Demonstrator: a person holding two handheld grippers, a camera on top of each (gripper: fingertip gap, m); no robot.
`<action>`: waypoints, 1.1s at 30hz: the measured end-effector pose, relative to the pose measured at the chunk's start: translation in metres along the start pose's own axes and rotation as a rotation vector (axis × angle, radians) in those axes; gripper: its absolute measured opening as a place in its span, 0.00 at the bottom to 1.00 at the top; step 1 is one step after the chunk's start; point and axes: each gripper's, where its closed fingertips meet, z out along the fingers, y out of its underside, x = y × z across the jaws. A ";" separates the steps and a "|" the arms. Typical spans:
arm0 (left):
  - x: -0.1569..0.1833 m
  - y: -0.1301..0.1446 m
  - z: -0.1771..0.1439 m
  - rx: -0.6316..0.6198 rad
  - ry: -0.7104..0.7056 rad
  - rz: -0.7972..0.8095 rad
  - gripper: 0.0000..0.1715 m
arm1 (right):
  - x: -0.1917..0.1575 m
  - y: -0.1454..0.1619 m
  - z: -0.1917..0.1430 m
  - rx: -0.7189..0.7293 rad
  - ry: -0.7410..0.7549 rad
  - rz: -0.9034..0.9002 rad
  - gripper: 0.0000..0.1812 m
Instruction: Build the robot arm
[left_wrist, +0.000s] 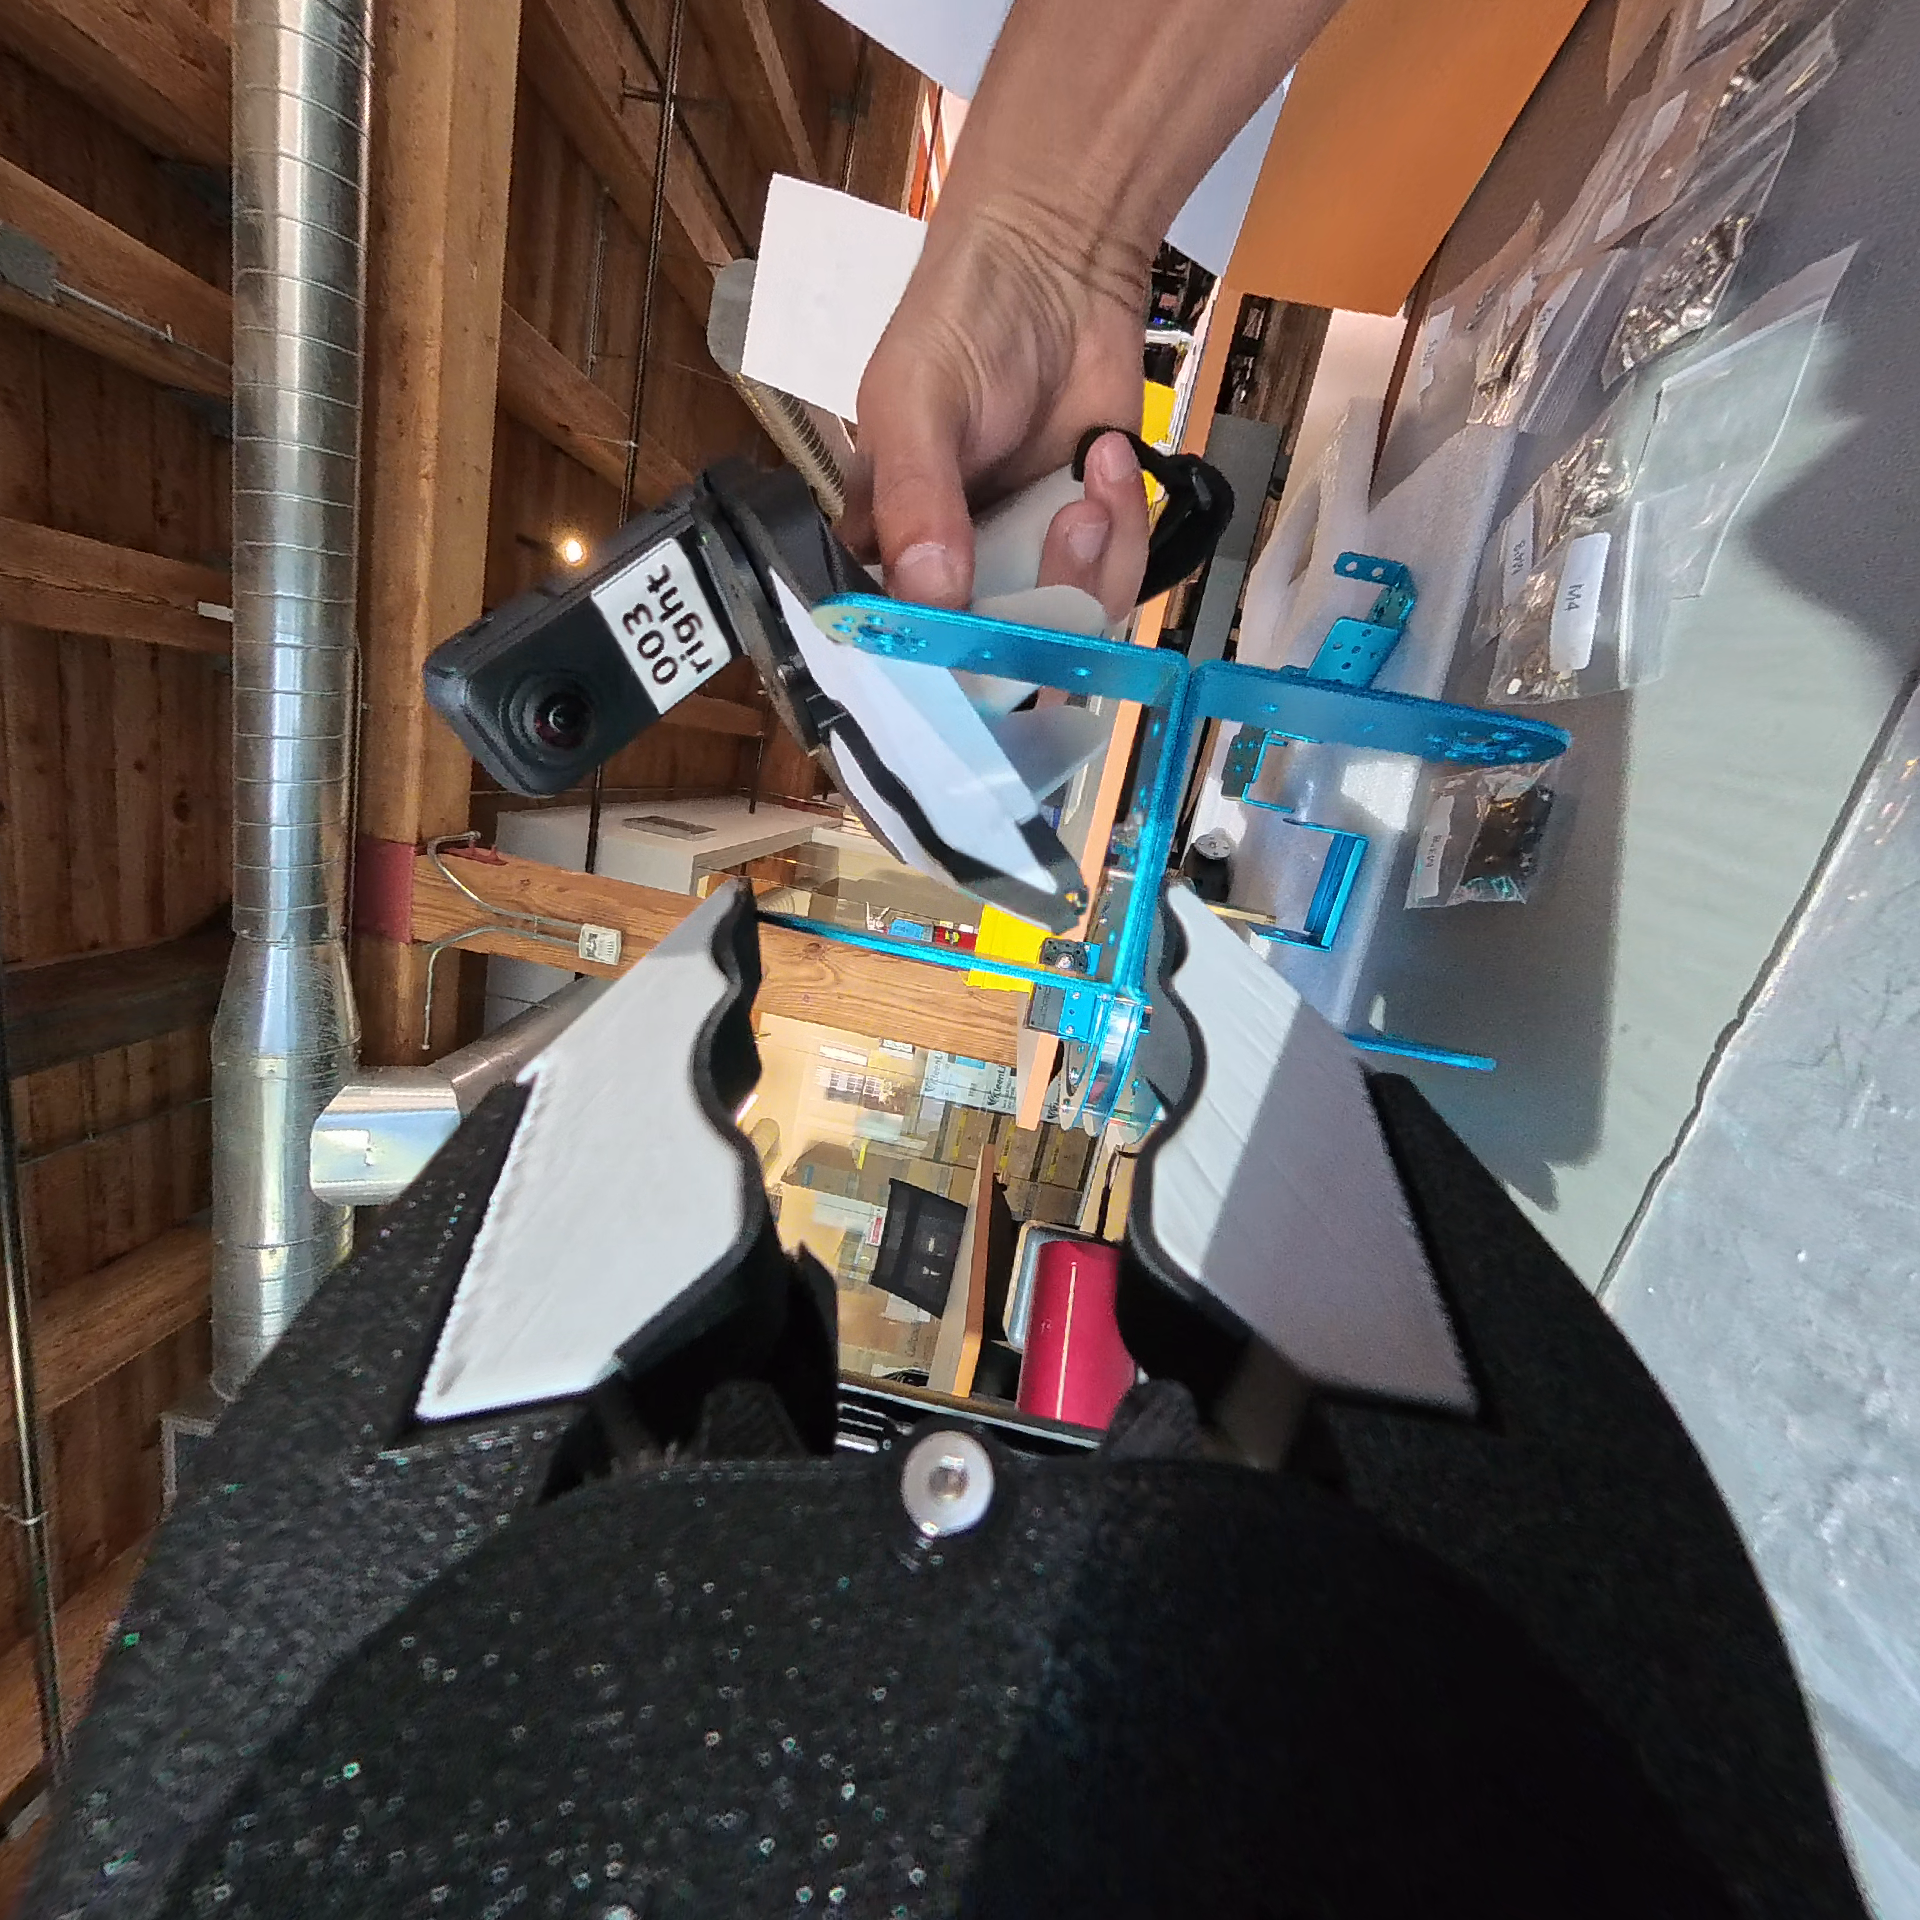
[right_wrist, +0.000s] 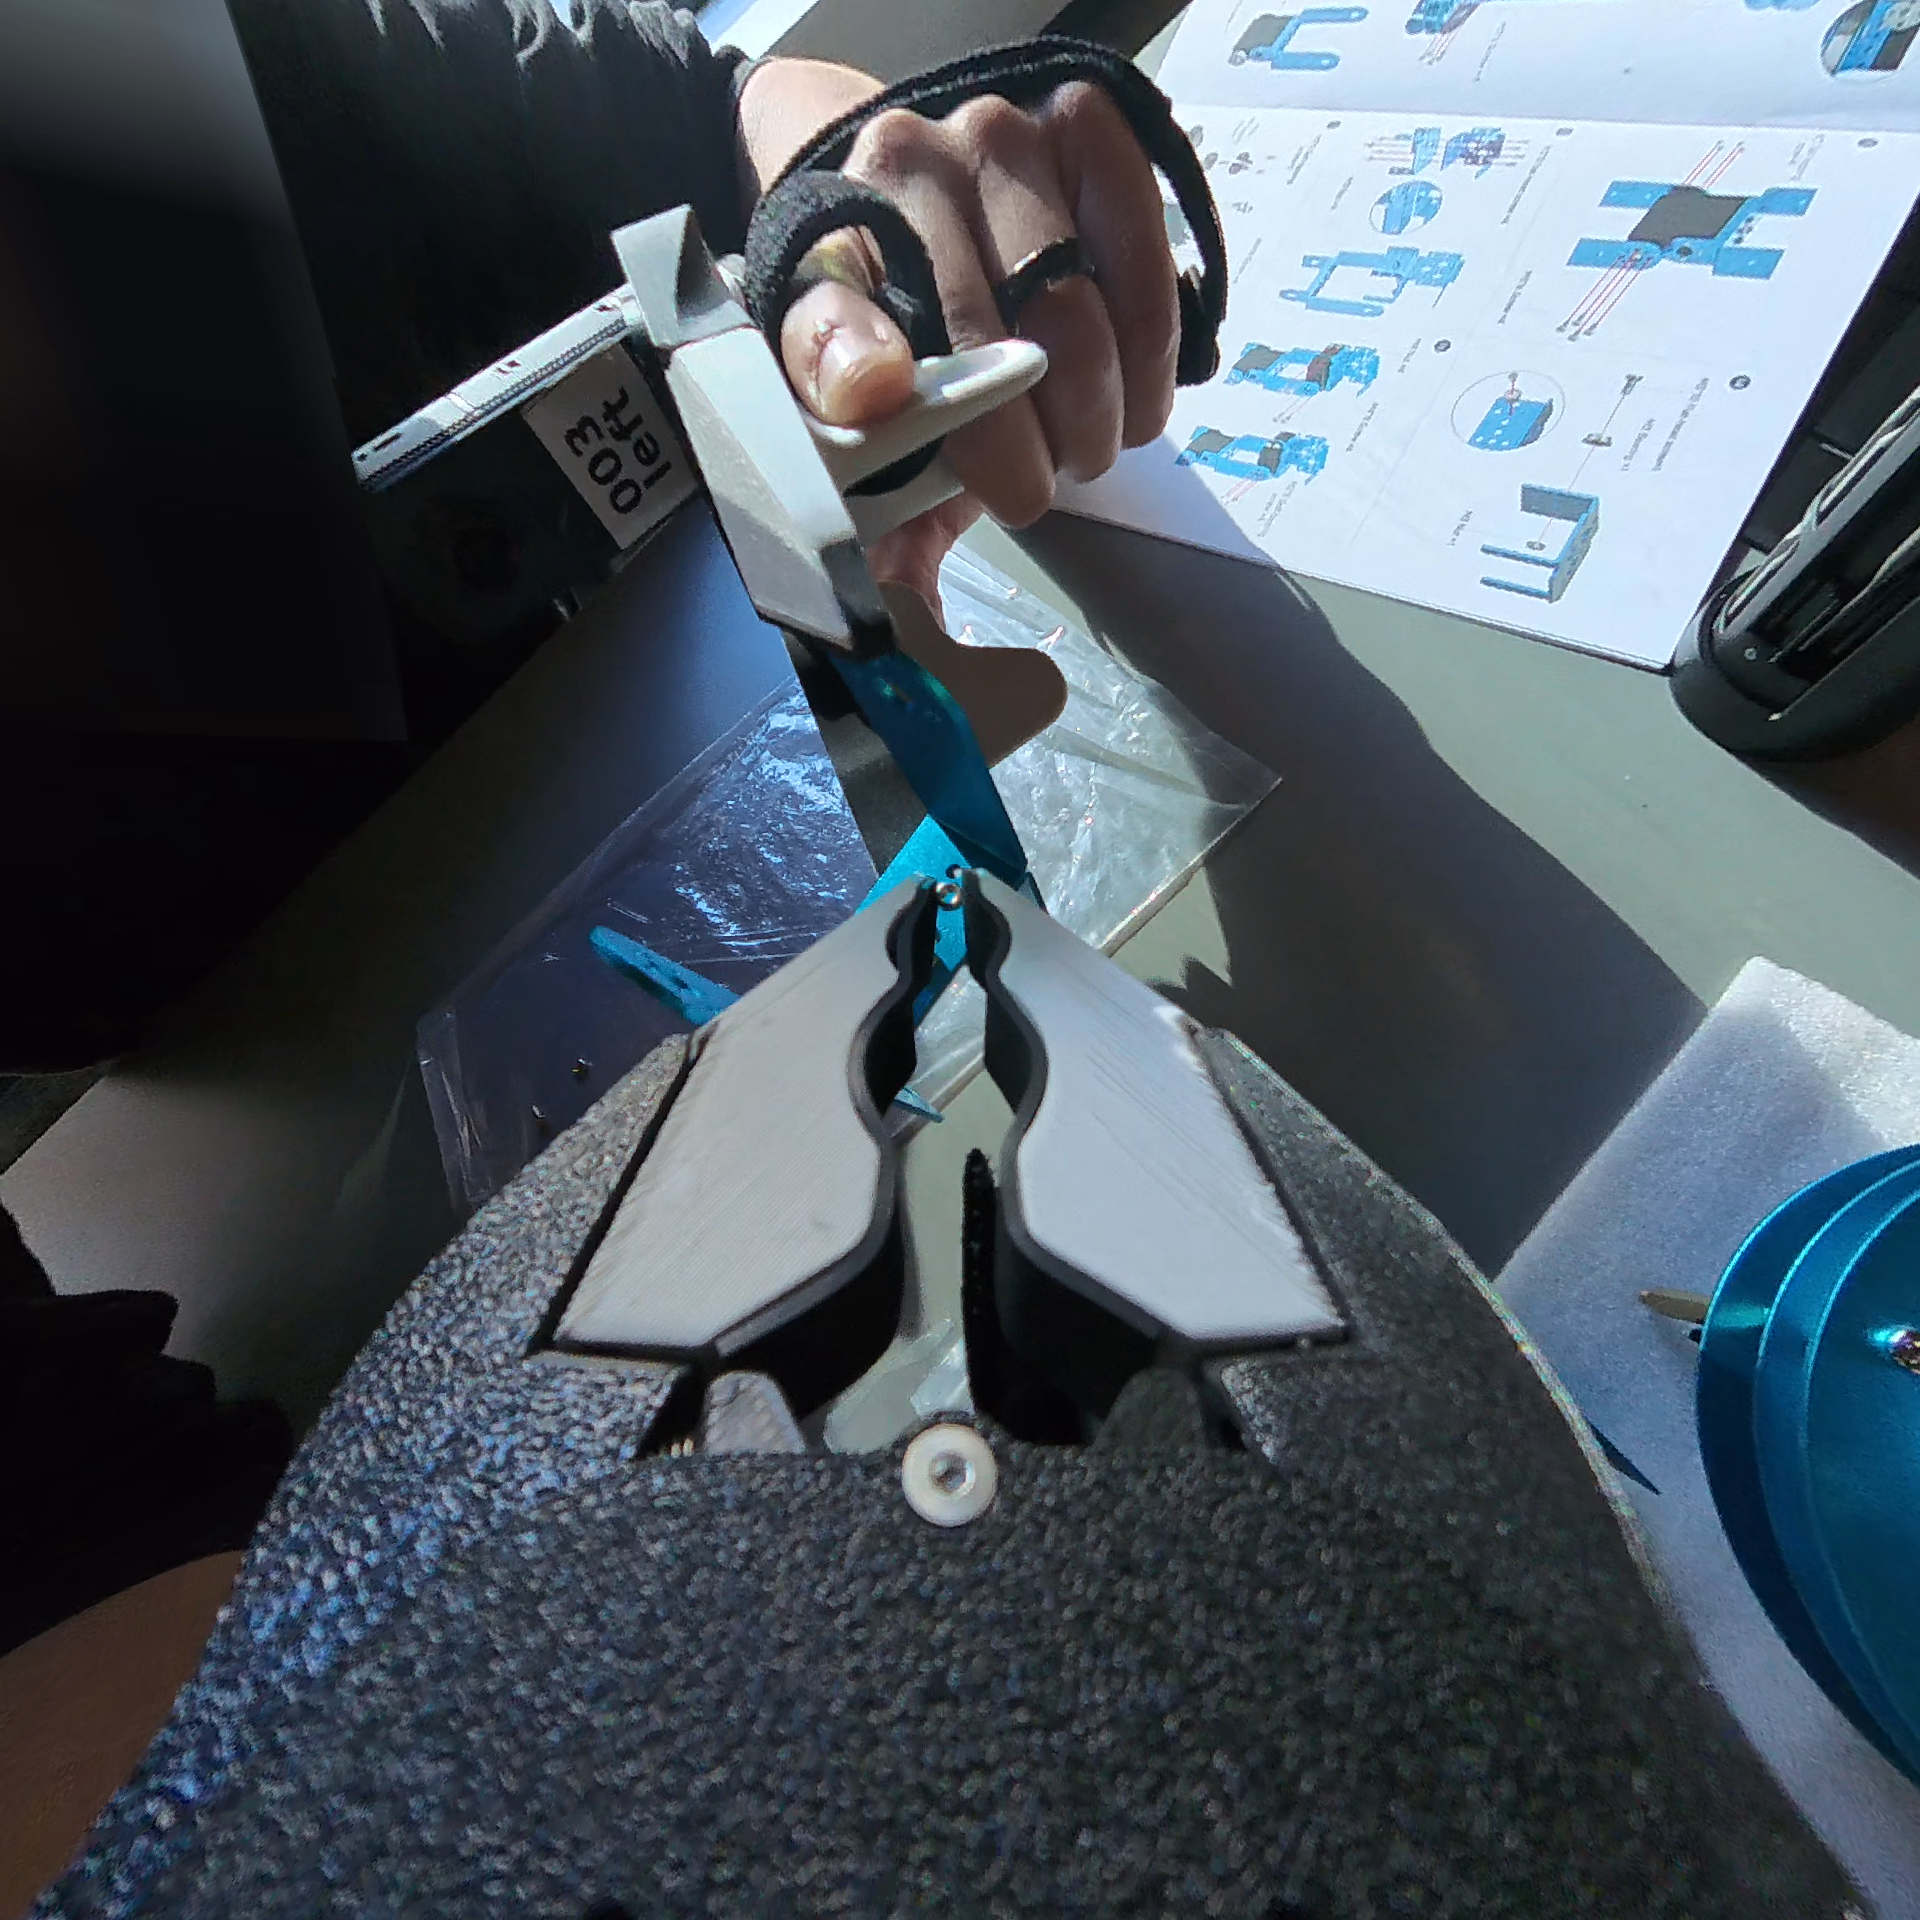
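A blue metal frame (left_wrist: 1153, 790) of perforated plates stands between the two grippers, above a grey table (left_wrist: 1714, 935). My left gripper (left_wrist: 956, 914) is open. The frame's lower end with a round plate lies against the inner side of its right finger (left_wrist: 1247, 1039), and the other finger is well apart. In the right wrist view the left gripper (right_wrist: 935, 686) shows with the blue frame (right_wrist: 966, 790) between its fingers. My right gripper (right_wrist: 948, 888) is shut on a small screw (right_wrist: 947, 890), its tips at the frame. It also shows in the left wrist view (left_wrist: 1065, 894).
A sheet of assembly drawings (right_wrist: 1558, 312) lies at the back right, with a black case (right_wrist: 1818, 623) beside it. A clear plastic bag (right_wrist: 1122, 790) lies under the frame. Blue wheels (right_wrist: 1818, 1455) sit on white foam (right_wrist: 1766, 1091). Bags of hardware (left_wrist: 1558, 603) and loose blue brackets (left_wrist: 1309, 873) lie on the table. The tips of both grippers are at nearly the same place. The black case (right_wrist: 1818, 623) is about equally far from each gripper, around 20 cm.
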 end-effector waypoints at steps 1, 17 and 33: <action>0.000 0.000 0.000 0.000 -0.001 0.002 0.43 | 0.000 -0.001 0.000 0.008 -0.003 -0.002 0.02; 0.010 0.002 0.004 -0.024 0.021 0.020 0.43 | 0.001 -0.016 -0.023 0.106 0.052 -0.037 0.00; -0.059 0.103 -0.006 -0.232 -0.078 -0.157 0.43 | 0.088 0.042 -0.054 -0.053 0.512 0.212 0.17</action>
